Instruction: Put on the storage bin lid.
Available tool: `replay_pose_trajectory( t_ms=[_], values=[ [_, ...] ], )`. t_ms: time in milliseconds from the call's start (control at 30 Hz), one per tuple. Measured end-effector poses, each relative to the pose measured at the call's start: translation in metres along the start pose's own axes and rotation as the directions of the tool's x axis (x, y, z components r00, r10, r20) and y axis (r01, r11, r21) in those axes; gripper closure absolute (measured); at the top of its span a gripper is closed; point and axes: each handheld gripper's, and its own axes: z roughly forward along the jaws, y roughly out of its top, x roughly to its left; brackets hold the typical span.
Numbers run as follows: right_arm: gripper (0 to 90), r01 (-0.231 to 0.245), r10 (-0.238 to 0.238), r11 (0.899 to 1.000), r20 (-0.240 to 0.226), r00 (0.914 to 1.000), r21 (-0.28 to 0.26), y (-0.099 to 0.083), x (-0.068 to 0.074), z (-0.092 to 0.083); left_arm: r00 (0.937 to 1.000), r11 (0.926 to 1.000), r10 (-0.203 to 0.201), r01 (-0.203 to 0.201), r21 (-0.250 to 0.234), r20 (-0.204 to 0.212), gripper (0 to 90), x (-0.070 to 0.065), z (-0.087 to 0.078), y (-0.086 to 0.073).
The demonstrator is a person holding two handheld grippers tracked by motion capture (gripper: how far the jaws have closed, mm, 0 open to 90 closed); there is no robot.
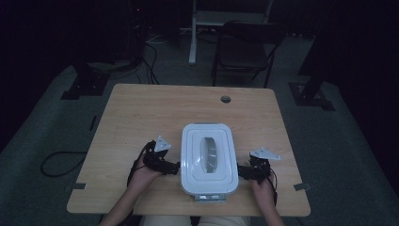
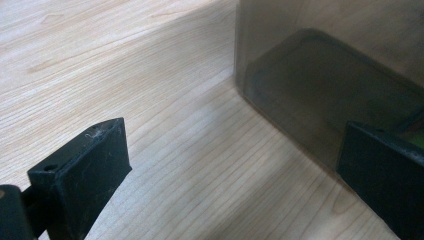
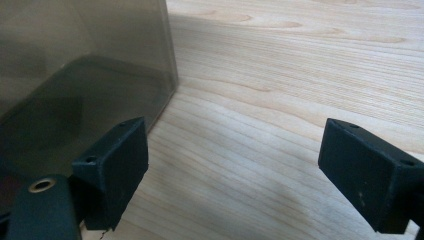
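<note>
A white box [image 1: 208, 157] with a latched lid and a clear oval window stands at the table's front middle. Its smoky see-through wall [image 2: 320, 75] rises at the upper right of the left gripper view and at the left of the right gripper view [image 3: 75, 75]. My left gripper [image 1: 178, 167] sits low against the box's left side, open [image 2: 230, 170], with only bare wood between the jaws. On the opposite side, my right gripper [image 1: 241, 170] points at the box and is open too [image 3: 235, 170], holding nothing. A hand holds each gripper.
The wooden table [image 1: 141, 113] has a round cable hole [image 1: 226, 99] near its far edge. Beyond the table a dark folding chair [image 1: 244, 47] stands on the carpet. A black cable [image 1: 59, 162] loops on the floor at the left.
</note>
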Motion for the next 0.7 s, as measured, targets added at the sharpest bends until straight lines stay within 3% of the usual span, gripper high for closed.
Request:
replay_pose_trajectory(
  t_ms=[200, 533, 667, 700],
  values=[
    [12.6, -0.003, 0.003, 1.000, 0.008, 1.0000, -0.005, 0.000, -0.002, -0.002, 0.9999, 1.0000, -0.007, 0.007, 0.002, 0.010, 1.4, 0.002, 0.000, -0.002],
    [12.6, -0.009, 0.009, 1.000, 0.014, 0.9999, -0.024, 0.001, -0.006, -0.007, 0.9997, 0.9997, -0.023, 0.023, -0.009, -0.010, 1.5, 0.013, -0.008, -0.005],
    [12.6, -0.010, 0.011, 0.999, 0.015, 0.9998, -0.046, 0.001, -0.008, -0.011, 0.9993, 0.9992, -0.037, 0.037, -0.016, -0.007, 1.5, 0.019, -0.012, -0.009],
    [12.7, -0.007, 0.009, 0.999, 0.022, 0.9997, -0.049, 0.000, -0.007, -0.012, 0.9982, 0.9979, -0.059, 0.059, -0.027, -0.001, 1.5, 0.024, -0.014, -0.011]
  ],
)
